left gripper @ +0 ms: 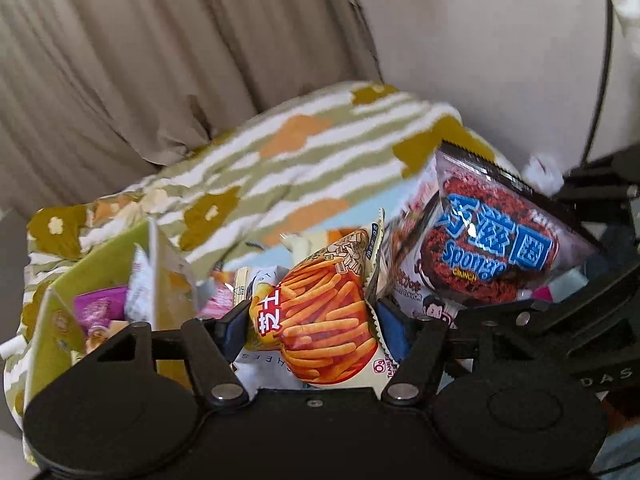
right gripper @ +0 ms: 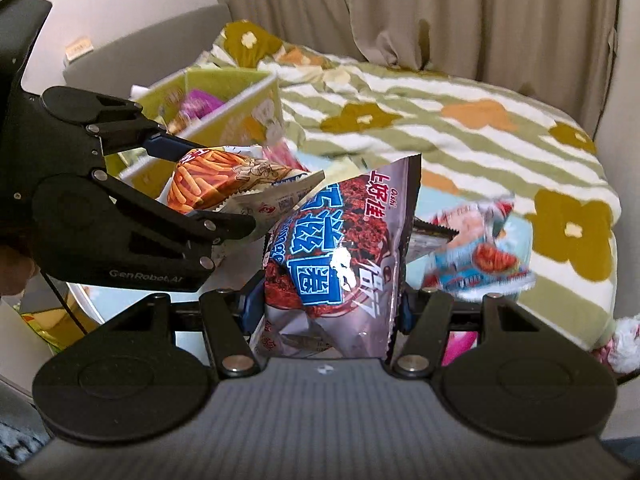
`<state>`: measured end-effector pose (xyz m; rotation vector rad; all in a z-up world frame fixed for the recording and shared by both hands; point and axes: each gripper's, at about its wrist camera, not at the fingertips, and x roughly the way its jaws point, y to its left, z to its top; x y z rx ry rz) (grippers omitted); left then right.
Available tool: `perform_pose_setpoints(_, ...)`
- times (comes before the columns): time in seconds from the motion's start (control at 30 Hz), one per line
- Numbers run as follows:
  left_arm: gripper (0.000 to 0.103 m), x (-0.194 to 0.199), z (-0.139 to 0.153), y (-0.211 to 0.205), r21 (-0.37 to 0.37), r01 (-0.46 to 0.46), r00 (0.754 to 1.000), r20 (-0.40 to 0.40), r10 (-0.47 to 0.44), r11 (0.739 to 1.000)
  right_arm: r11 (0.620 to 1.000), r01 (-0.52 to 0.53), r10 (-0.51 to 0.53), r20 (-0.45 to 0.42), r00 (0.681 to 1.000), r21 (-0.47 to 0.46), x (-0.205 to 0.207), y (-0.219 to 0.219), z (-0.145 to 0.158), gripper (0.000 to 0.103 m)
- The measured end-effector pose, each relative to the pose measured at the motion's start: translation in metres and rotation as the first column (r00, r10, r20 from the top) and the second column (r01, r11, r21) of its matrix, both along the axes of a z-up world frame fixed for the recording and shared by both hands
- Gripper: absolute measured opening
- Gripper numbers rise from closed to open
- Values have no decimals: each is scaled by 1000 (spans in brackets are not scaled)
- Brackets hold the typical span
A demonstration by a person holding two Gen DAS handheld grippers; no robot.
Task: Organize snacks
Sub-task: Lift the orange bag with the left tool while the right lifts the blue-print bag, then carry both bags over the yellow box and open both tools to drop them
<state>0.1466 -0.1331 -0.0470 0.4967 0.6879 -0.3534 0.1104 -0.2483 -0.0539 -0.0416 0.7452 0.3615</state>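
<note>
The orange-and-cream foil packet of cheese sticks (left gripper: 320,316) is sitting squarely between the blue-padded fingers of the left gripper (left gripper: 308,320), which are pinching it on both flanks; its crimped top edge is sticking out past the fingertips. In the right wrist view the same packet (right gripper: 224,184) is hanging above the bed, clamped from above and below. The grey-and-red glossy bag of Sponge Crunch rings (right gripper: 336,256) is standing upright between the fingers of the right gripper (right gripper: 326,308), which are squeezing its lower sides while its top corner is rising well beyond the tips. The two bags are nearly touching, the ring bag just beside the stick packet's crimped end.

Beyond the left fingertips, a green cardboard divider box (left gripper: 100,272) is holding purple and white wrappers. Past the right fingertips, a pale blue snack packet with a red picture (right gripper: 476,248) is lying loose, blurred. Everything is resting on a green-and-white striped blanket with olive and orange flowers (right gripper: 460,128), and beige pleated curtains (left gripper: 140,60) are hanging behind it.
</note>
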Motion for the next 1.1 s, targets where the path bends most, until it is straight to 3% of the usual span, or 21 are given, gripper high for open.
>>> perform_pose_setpoints(0.37, 70, 7, 50, 71, -96, -149, 980, 118, 160, 984, 999, -48, 45, 94, 995, 26, 14, 26, 50, 76)
perform_pose_setpoints(0.6, 70, 27, 66, 149, -118, -218, 964, 130, 232, 969, 998, -28, 19, 155, 988, 54, 34, 82, 82, 76)
perform_pose_setpoints(0.8, 71, 44, 64, 216, -134, -282, 950, 103, 296, 950, 995, -31, 16, 162, 987, 90, 59, 151, 95, 76)
perform_pose_setpoints(1.0, 71, 58, 49, 260, -152, -297, 950, 49, 307, 943, 993, -25, 11, 124, 992, 112, 86, 216, 94, 76)
perform_pose_setpoints(1.1, 79, 69, 39, 274, -172, -283, 956, 24, 291, 944, 995, 5, -16, 103, 995, 104, 96, 242, 89, 76)
